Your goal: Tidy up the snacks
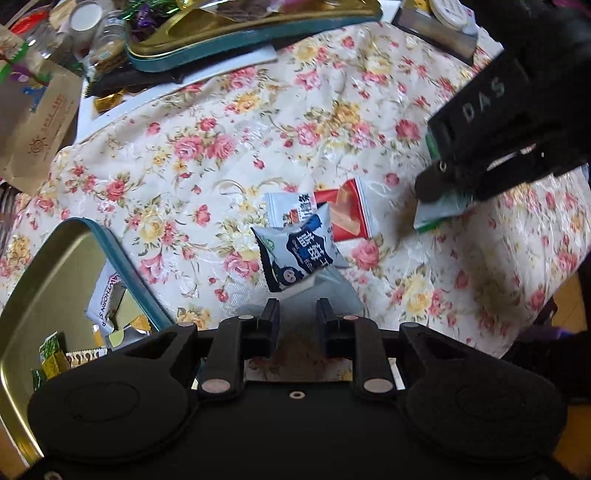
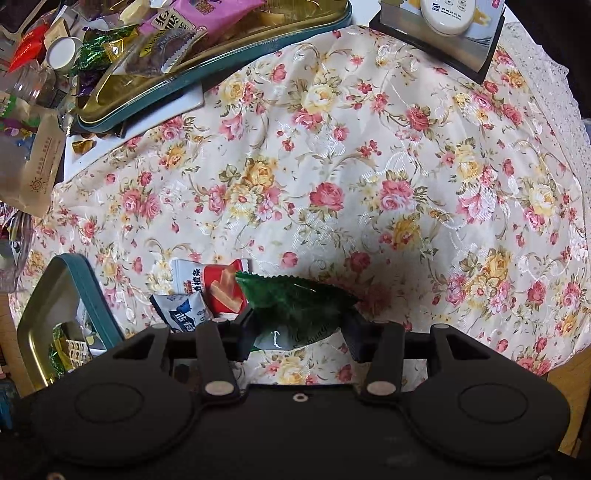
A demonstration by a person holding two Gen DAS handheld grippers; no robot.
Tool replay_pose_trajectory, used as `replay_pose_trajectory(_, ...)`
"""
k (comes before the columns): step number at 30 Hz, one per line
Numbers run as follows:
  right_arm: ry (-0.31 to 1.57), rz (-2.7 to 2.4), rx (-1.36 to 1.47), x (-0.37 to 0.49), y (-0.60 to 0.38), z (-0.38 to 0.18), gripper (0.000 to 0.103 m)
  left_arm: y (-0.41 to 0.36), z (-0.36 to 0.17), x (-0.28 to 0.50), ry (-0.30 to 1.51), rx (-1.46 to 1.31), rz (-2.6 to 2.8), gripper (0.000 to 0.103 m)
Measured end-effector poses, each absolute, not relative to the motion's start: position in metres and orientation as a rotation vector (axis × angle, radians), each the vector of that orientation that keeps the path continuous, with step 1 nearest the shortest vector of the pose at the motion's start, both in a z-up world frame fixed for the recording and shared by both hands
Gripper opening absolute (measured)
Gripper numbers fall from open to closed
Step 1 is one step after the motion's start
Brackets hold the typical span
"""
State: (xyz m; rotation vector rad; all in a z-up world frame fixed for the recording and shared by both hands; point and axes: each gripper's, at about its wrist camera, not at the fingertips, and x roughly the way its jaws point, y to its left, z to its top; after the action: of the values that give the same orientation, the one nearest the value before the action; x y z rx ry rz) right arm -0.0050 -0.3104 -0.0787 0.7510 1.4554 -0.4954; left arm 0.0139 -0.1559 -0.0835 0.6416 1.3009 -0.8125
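Observation:
My left gripper (image 1: 297, 317) is open and empty, just in front of a blue-and-white snack packet (image 1: 299, 253) that lies on the floral cloth. A red-and-white wafer packet (image 1: 345, 210) lies behind it, partly under it. My right gripper (image 2: 299, 328) is shut on a green snack packet (image 2: 295, 299) and holds it just above the cloth. In the left wrist view the right gripper (image 1: 443, 192) shows at the right with the green packet (image 1: 436, 216) in it. The blue-and-white packet (image 2: 184, 312) and the wafer packet (image 2: 218, 282) lie left of my right gripper.
A teal-rimmed gold tin (image 1: 48, 280) with several snacks in it stands at the near left, also in the right wrist view (image 2: 44, 314). A second tin (image 2: 207, 59) piled with snacks, jars and a paper bag (image 1: 37, 125) crowd the far left. A box (image 2: 443, 33) stands at the far right.

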Motion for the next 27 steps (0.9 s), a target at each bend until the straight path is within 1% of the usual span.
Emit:
replay_pose_trajectory(10,1.459,-0.492,0.75,-0.009,-0.314,-0.076,0.05,-0.16,-0.095,0.007,1.301,0.689,-0.84,0.032)
replay_pose_trajectory(12,1.458,-0.494,0.742,-0.008,-0.313,-0.075,0.05,-0.161,-0.095,0.007,1.306,0.673,-0.84,0.036)
replay_pose_trajectory(13,1.459,-0.494,0.739,-0.008,-0.313,-0.076,0.05,-0.162,-0.095,0.005,1.305,0.676,-0.841,0.04)
replay_pose_trajectory(18,1.464,-0.493,0.735,-0.007,-0.311,-0.077,0.05,-0.164,-0.097,-0.003,1.281,0.715,-0.836,0.043)
replay_pose_trajectory(21,1.466,-0.49,0.732,-0.006,-0.311,-0.078,0.05,-0.164,-0.097,-0.003,1.288,0.702,-0.833,0.047)
replay_pose_trajectory(27,1.472,-0.485,0.726,-0.006,-0.31,-0.079,0.05,-0.165,-0.096,-0.007,1.272,0.728,-0.826,0.049)
